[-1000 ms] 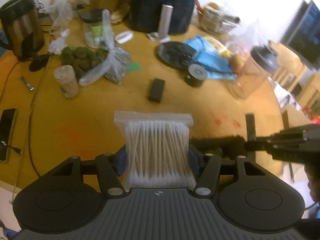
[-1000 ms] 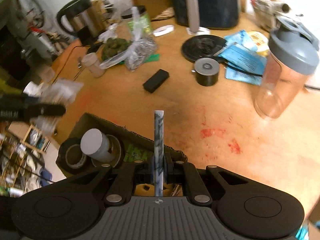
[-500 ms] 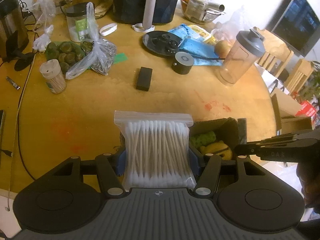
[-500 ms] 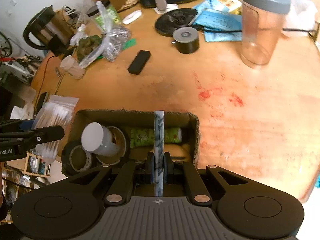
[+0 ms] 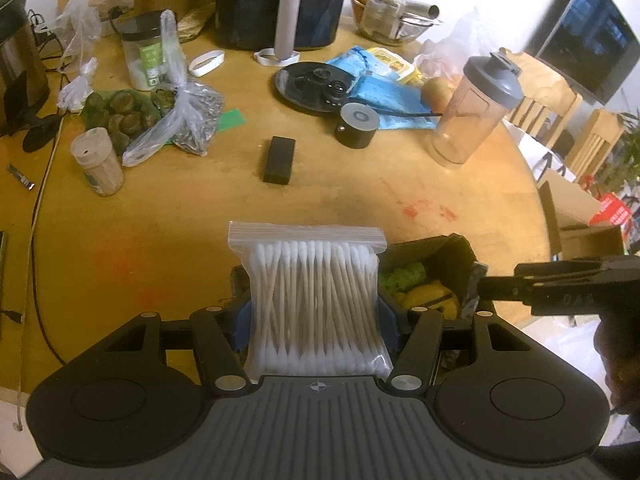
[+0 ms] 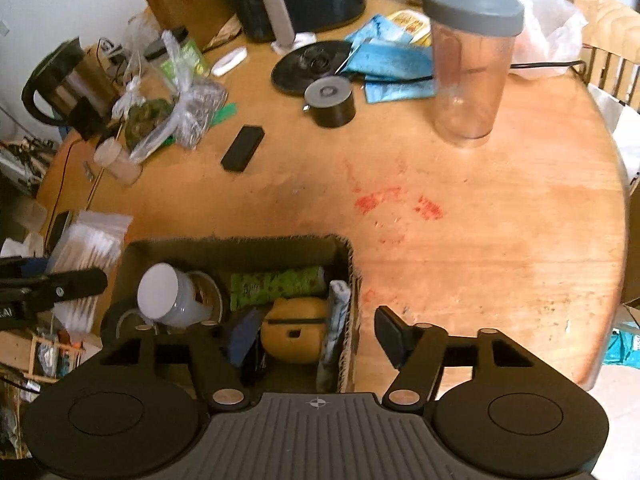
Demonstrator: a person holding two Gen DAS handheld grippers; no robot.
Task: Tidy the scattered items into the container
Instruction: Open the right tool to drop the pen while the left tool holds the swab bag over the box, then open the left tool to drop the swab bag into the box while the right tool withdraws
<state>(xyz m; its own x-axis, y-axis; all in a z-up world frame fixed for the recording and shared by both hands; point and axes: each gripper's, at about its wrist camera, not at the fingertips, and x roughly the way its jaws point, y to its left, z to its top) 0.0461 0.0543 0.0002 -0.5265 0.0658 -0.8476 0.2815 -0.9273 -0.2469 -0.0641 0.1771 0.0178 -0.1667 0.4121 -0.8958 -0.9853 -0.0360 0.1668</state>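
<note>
- The cardboard box sits at the near edge of the counter, already holding a cup, a green packet and a yellow case.
- The left claw grips the bag of cotton swabs, sticks pointing away from it; the box lies just to its right, so this claw is the nearer one.
- The right claw is opening above the box; the thin marbled strip leans free inside, against the right wall.

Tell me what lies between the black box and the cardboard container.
Bare tabletop only, seen in the right wrist view, between the black box and the cardboard container.
</note>
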